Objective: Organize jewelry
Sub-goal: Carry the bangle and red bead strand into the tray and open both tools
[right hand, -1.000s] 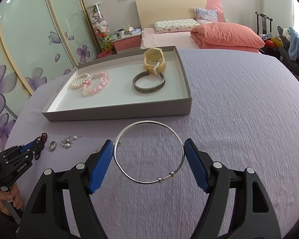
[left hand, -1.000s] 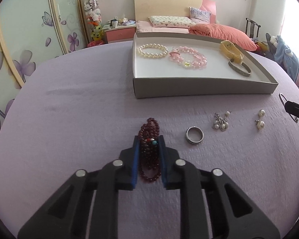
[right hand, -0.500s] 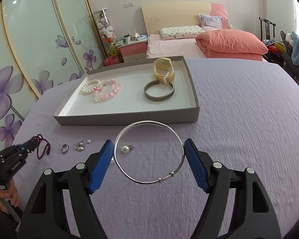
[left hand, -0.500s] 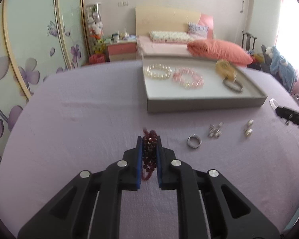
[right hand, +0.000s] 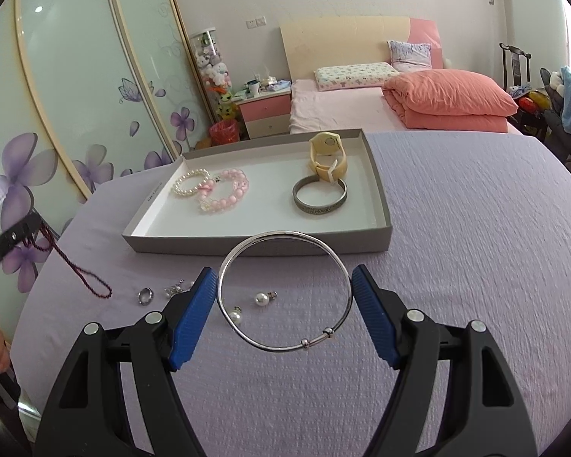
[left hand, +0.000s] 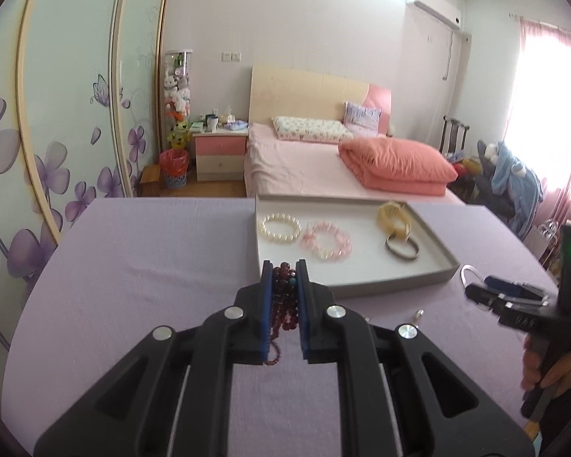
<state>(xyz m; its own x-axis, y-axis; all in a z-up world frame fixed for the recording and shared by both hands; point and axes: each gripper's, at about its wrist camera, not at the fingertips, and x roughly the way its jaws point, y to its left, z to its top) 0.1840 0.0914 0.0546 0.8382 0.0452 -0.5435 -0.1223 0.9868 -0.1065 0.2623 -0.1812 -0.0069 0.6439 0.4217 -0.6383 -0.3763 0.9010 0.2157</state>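
Observation:
My left gripper [left hand: 284, 270] is shut on a dark red bead strand [left hand: 284, 297] and holds it in the air, in front of the near wall of the grey tray [left hand: 380, 287]. The right wrist view shows the strand [right hand: 76, 270] dangling from that gripper at the far left. Between the blue pads of my right gripper [right hand: 283, 272] sits a thin silver bangle [right hand: 285, 233], gripped at both sides and held above the purple tablecloth, short of the tray [right hand: 247, 245].
In the tray lie a pearl bracelet [right hand: 191, 184], a pink bead bracelet [right hand: 228, 190], a yellow watch [right hand: 327, 156] and a grey metal bangle [right hand: 319, 200]. On the cloth lie a silver ring [right hand: 145, 296], cluster earrings [right hand: 175, 288] and two pearl earrings [right hand: 262, 298].
My left gripper has lifted the red bead strand off the cloth and tilted up towards the tray. The right gripper has risen slightly with the bangle still in it.

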